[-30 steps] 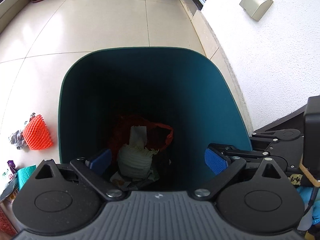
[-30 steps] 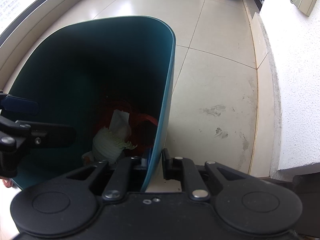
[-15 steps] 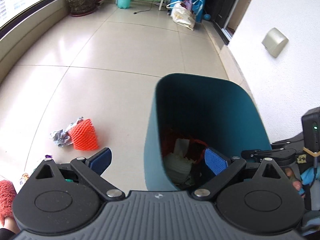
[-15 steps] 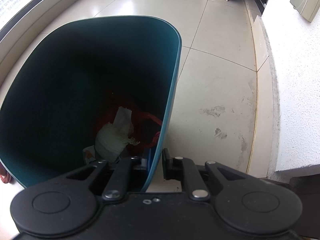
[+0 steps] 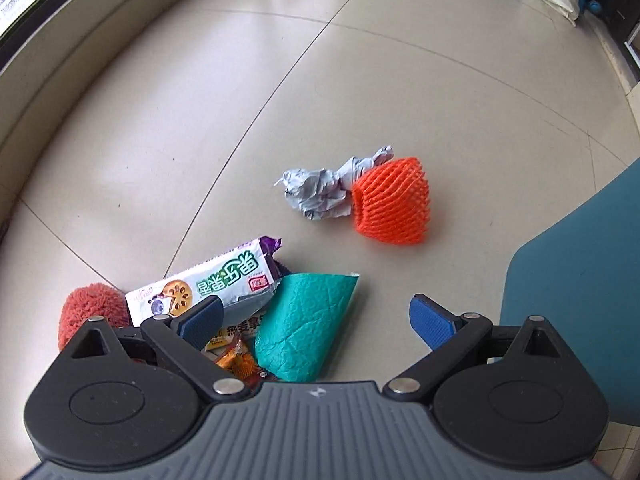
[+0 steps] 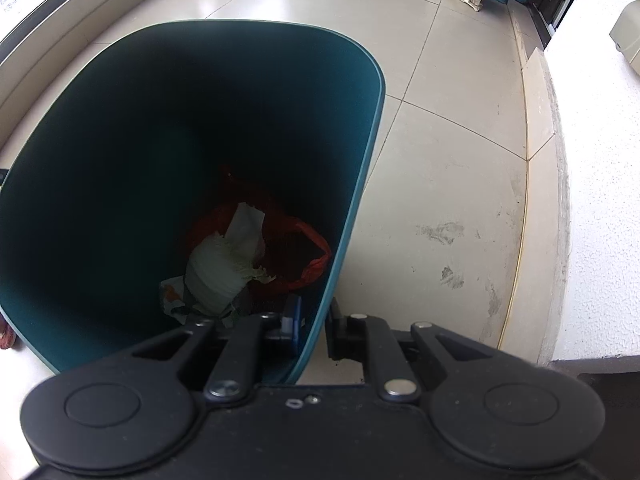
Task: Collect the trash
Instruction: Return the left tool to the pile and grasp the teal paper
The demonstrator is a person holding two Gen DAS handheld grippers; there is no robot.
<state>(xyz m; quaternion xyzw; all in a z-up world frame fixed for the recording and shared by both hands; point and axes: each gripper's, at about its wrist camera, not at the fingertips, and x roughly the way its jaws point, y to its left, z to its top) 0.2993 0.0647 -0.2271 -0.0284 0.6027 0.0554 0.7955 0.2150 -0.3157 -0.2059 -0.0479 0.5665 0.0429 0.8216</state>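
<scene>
One teal bin (image 6: pixel 100 200) was held at its rim by the closed right fingers (image 6: pixel 316 320); a few scraps lay inside. Five bits of trash were left on the floor: teal bag (image 5: pixel 304 320), snack wrapper (image 5: pixel 216 284), orange net (image 5: pixel 394 202), grey paper (image 5: pixel 320 192), small packet (image 5: pixel 236 360). The left fingers (image 5: pixel 316 318) were open and empty.

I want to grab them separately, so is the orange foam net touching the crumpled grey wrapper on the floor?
Touching. In the left wrist view the orange foam net butts against the crumpled grey wrapper, no floor visible between them.
</scene>
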